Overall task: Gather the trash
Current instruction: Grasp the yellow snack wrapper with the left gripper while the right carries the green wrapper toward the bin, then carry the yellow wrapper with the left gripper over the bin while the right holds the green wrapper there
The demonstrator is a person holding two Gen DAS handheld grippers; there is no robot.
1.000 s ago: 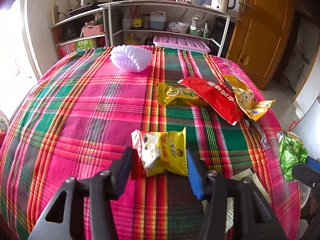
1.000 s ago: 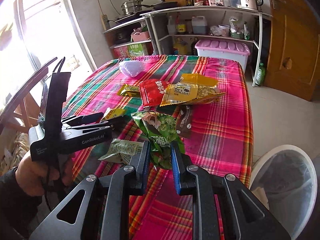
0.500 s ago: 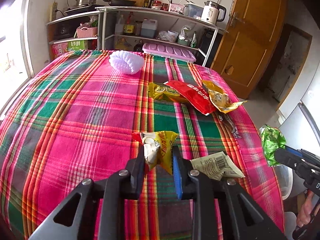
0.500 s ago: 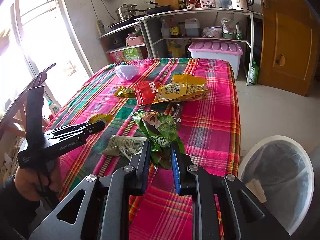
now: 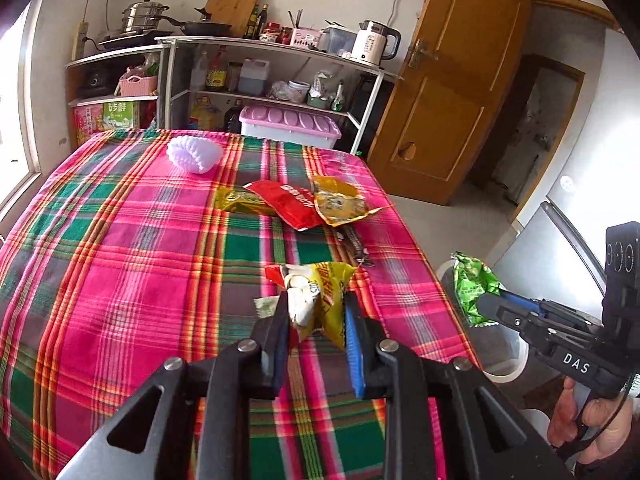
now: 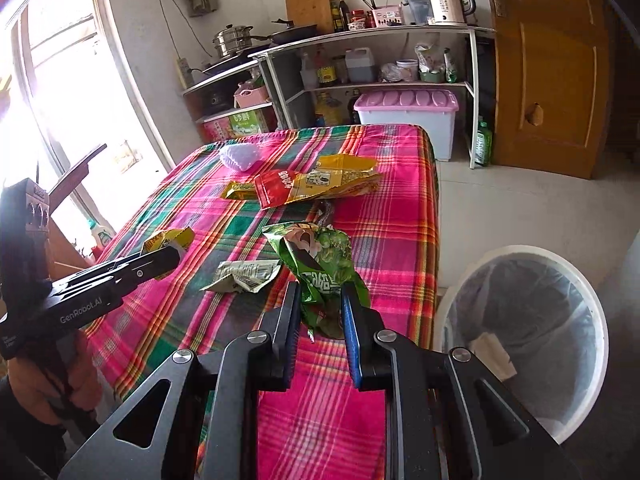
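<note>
Our left tool grasps a yellow packet above the desk; our right tool grasps a green packet near the bin.

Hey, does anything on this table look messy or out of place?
Yes: empty snack wrappers litter the plaid tablecloth, a red and yellow one overlapping mid-table and a crumpled pale one nearer.

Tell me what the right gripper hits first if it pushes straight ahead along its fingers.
Judging from its own view, the right gripper, shut on the green wrapper, would probably meet the plaid tablecloth near the dark wrapper; depth is unclear.
</note>
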